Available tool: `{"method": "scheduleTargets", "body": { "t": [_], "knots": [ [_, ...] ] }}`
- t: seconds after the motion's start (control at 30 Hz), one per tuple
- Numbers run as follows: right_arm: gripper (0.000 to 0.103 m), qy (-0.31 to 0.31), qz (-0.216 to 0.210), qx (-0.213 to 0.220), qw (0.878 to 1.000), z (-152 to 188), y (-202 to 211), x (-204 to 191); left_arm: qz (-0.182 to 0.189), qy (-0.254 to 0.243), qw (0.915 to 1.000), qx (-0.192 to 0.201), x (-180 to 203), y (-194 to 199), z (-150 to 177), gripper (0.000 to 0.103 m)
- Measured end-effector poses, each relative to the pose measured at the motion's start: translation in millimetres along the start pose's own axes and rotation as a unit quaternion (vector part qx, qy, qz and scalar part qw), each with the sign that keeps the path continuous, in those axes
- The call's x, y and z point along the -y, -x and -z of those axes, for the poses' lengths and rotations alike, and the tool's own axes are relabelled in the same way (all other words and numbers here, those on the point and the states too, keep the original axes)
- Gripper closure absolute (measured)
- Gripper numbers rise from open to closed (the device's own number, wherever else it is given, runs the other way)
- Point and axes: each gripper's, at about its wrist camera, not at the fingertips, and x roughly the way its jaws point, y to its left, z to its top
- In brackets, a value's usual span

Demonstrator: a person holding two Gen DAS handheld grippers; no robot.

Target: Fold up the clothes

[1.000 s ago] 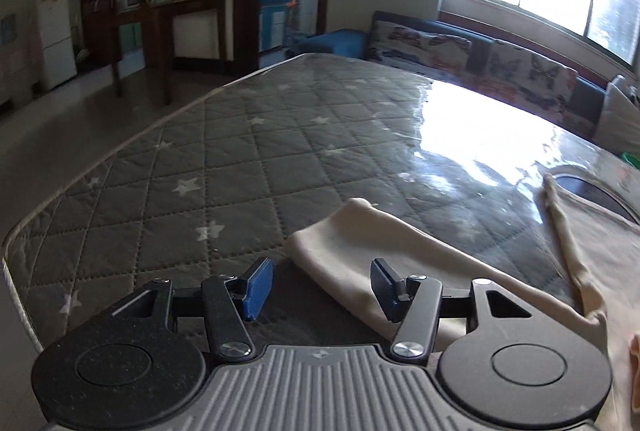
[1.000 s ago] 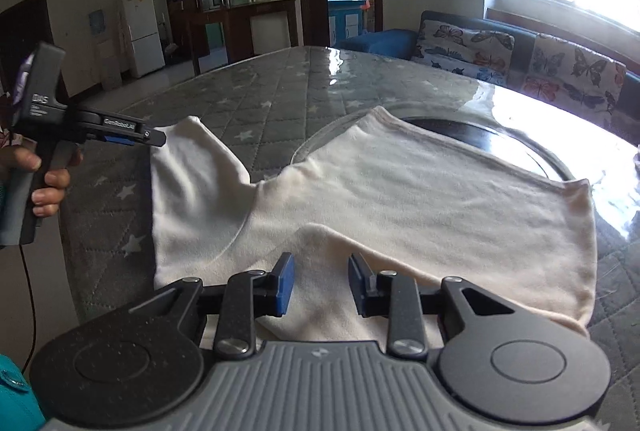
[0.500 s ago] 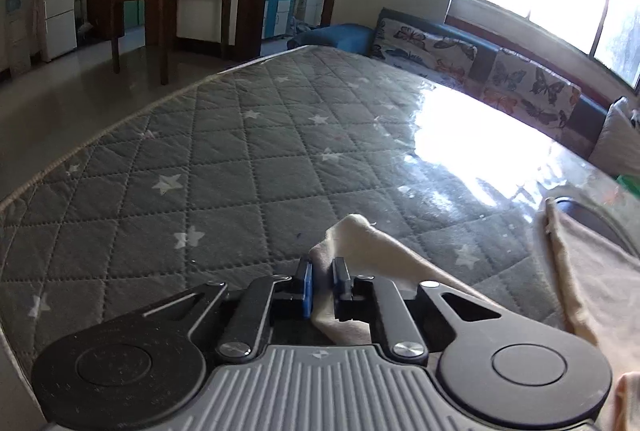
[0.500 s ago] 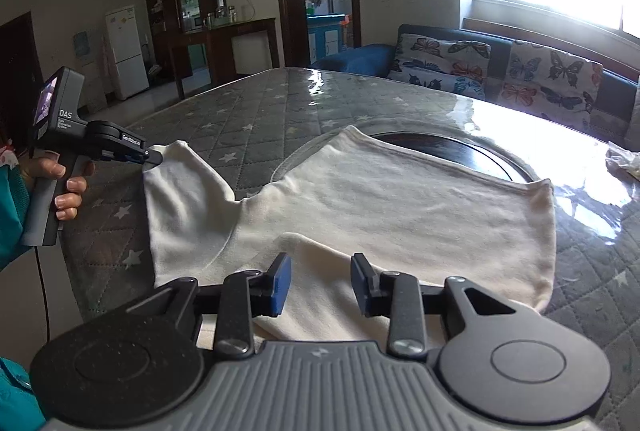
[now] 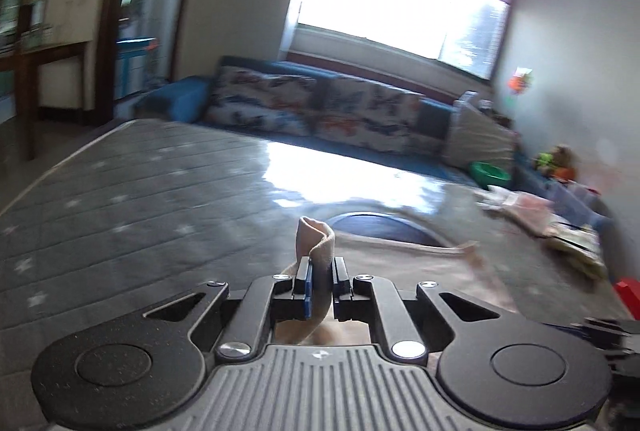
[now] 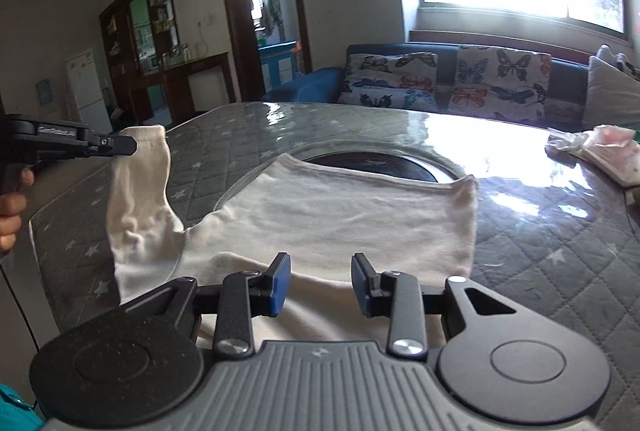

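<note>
A cream shirt lies spread on the grey quilted table. My left gripper is shut on the end of its sleeve, which sticks up between the blue pads. In the right wrist view that left gripper holds the sleeve lifted above the table at the left, a hand gripping its handle. My right gripper hovers over the shirt's near edge with its jaws apart and nothing pinched between them.
A dark round inset in the table shows beyond the shirt's far edge. Folded pale clothes lie at the table's far right. A butterfly-patterned sofa stands behind, under a bright window. The table's left edge drops to the floor.
The left gripper closed on the sleeve end, then lifted it and swung toward the shirt's body. The right gripper drifted slightly over the near edge, jaws still apart.
</note>
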Motion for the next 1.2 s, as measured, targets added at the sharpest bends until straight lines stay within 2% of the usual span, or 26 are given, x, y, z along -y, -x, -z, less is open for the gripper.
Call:
{"method": "scheduleTargets", "body": {
  "t": [0.17,0.37,0.5,0.57,0.6,0.7,0.77,0.93,1.07,1.13,1.2],
  "knots": [
    [0.070,-0.031,0.019,0.009,0.999,7,11,19,0.080,-0.029,0.9963,-0.009,56,-18,0,0.093],
    [0.070,-0.048,0.043,0.010,0.998,15,20,33,0.168,-0.048,0.9832,-0.053,108,-46,23,0.092],
    [0.070,-0.057,0.051,0.006,0.997,19,22,39,0.193,-0.074,0.9750,-0.083,126,-53,43,0.082],
    [0.070,-0.060,0.054,0.005,0.997,21,23,41,0.199,-0.089,0.9718,-0.089,126,-49,50,0.069],
    [0.070,-0.061,0.053,0.004,0.997,21,22,41,0.197,-0.096,0.9719,-0.087,122,-46,52,0.065],
    [0.070,-0.059,0.044,0.001,0.997,21,19,38,0.180,-0.110,0.9743,-0.079,102,-35,54,0.064],
    [0.070,-0.058,0.036,-0.004,0.998,22,15,35,0.156,-0.114,0.9777,-0.083,82,-32,55,0.064],
    [0.070,-0.050,0.025,-0.026,0.998,27,0,28,0.084,-0.109,0.9836,-0.117,34,-33,67,0.067],
    [0.070,-0.048,0.023,-0.039,0.998,31,-8,24,0.053,-0.098,0.9830,-0.146,10,-36,80,0.067],
    [0.070,-0.043,0.025,-0.043,0.998,31,-9,23,0.049,-0.095,0.9824,-0.153,4,-36,82,0.066],
    [0.070,-0.039,0.029,-0.039,0.998,27,-7,23,0.053,-0.095,0.9837,-0.143,5,-33,77,0.067]
  ]
}}
